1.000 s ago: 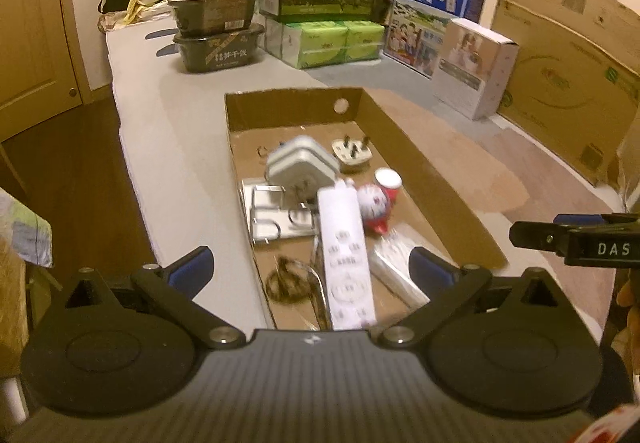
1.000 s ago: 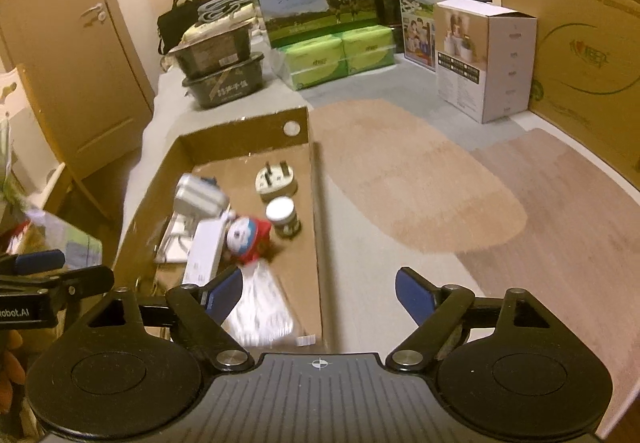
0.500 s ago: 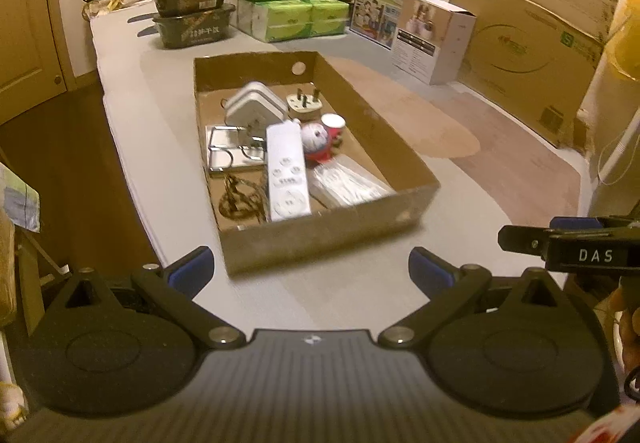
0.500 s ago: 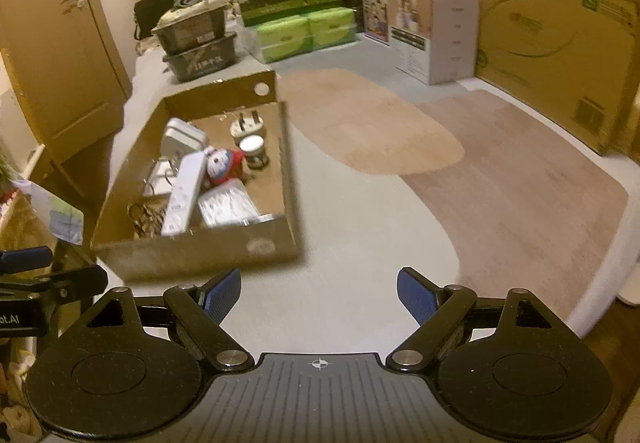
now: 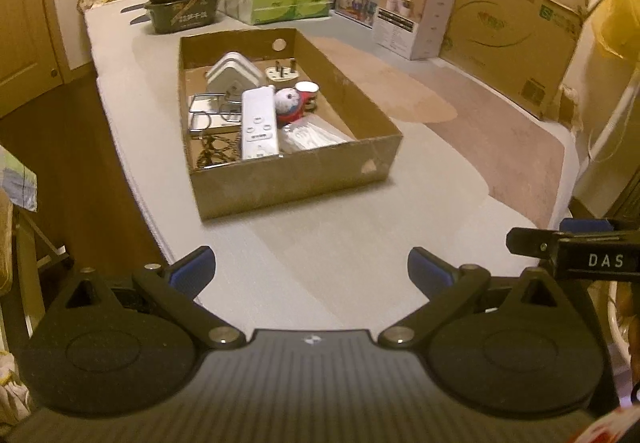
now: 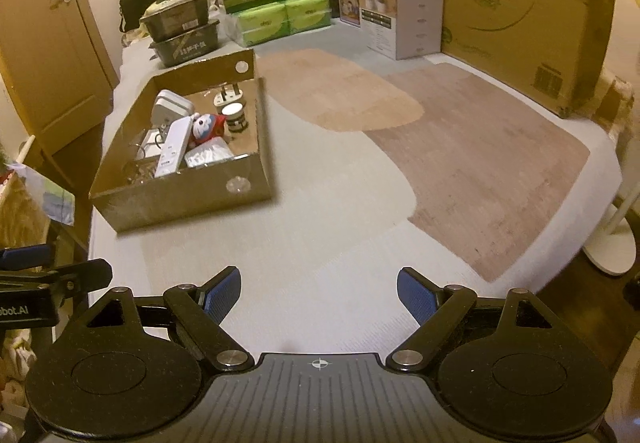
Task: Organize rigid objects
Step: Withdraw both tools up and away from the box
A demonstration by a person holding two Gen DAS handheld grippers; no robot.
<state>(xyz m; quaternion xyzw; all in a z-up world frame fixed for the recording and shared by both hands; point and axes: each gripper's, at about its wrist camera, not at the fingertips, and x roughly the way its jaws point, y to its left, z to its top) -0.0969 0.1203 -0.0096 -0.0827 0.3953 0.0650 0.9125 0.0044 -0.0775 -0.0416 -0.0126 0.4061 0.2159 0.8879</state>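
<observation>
- your left gripper (image 5: 310, 267) sat at the bottom of the left wrist view with its blue pads (image 5: 191, 267) spread wide apart and nothing between them, only bare grey cover beneath.
- your right gripper (image 6: 319, 293) looked the same at the bottom of the right wrist view: jaws apart, empty, over the same pale surface.
- both were well short of the cardboard box (image 5: 296, 179), which suggests neither was about to take hold of anything at that moment.
- the box lay in the centre-left of the left wrist view and in the left half of the right wrist view, resting on the grey cover.
- the rigid things were all inside it, probably gathered there to keep them together: a white remote (image 5: 259, 125), a red and white figure (image 5: 289, 105), a small jar (image 6: 234, 117), a white plug (image 5: 281, 73), a white adapter (image 5: 232, 77), metal hooks (image 5: 208, 113) and a clear bag (image 5: 310, 137).
- the left wrist view showed the hooks and a dark tangle in the box's lower left corner plainly; the right wrist view had them mostly hidden behind the box wall.
- the right wrist view showed the wide brown mat (image 6: 472, 159) and a white stand base (image 6: 612, 255) at the right edge, which the left view barely caught.
- each view caught the other tool's tip at its edge.
</observation>
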